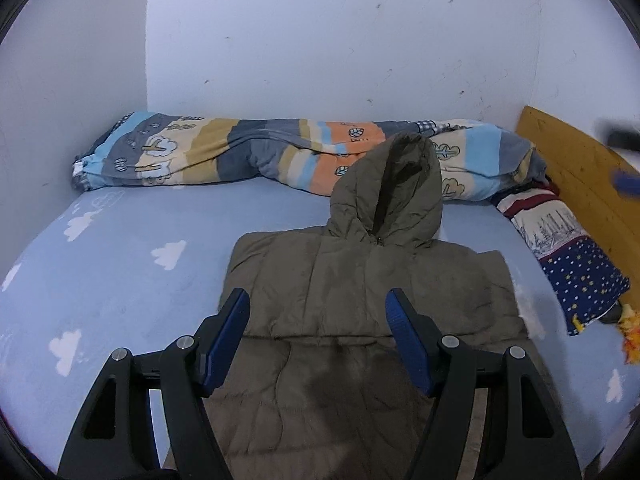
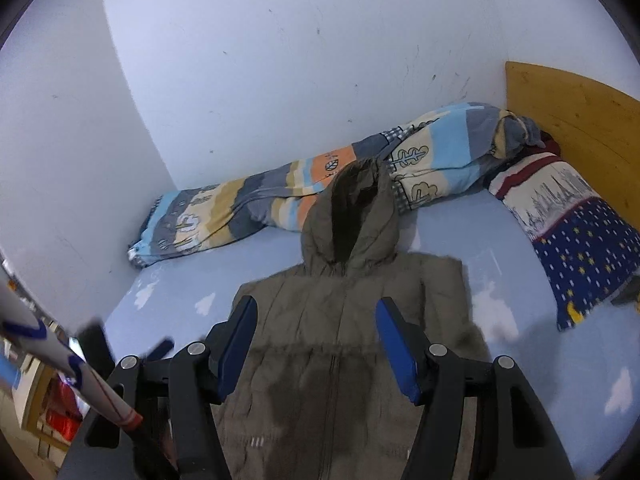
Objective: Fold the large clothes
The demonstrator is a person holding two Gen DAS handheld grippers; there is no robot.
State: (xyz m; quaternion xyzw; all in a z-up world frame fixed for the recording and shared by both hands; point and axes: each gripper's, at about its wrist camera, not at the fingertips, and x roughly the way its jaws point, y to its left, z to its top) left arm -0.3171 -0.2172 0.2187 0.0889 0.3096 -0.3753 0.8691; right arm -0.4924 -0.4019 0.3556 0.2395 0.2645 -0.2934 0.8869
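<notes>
Blue-padded fingers nearest the lens, left gripper spread wide with nothing between the pads, hovering over the jacket. Same story on the right gripper: jaws apart, pads clear of cloth, nothing held.

Just beyond, olive padded jacket lying flat on the blue cloud-print sheet, front up, zip running down the middle, sleeves seemingly tucked in already so the body reads as a neat rectangle. Hood at the jacket's far end, propped up against the striped quilt. Beside the jacket on the headboard side, starry pillow, then the wooden headboard. Behind the quilt, bare wall.

Judging from the layout: side folds done, lengthwise fold still to come.

Risks from here: puffy filling springing back once released, undoing the tucked sleeves. Slick shell slipping out of the pads if only the top layer gets pinched. Hood catching on the quilt and dragging it along when the far end gets lifted. Uneven lift between the two grippers skewing the fold line.
</notes>
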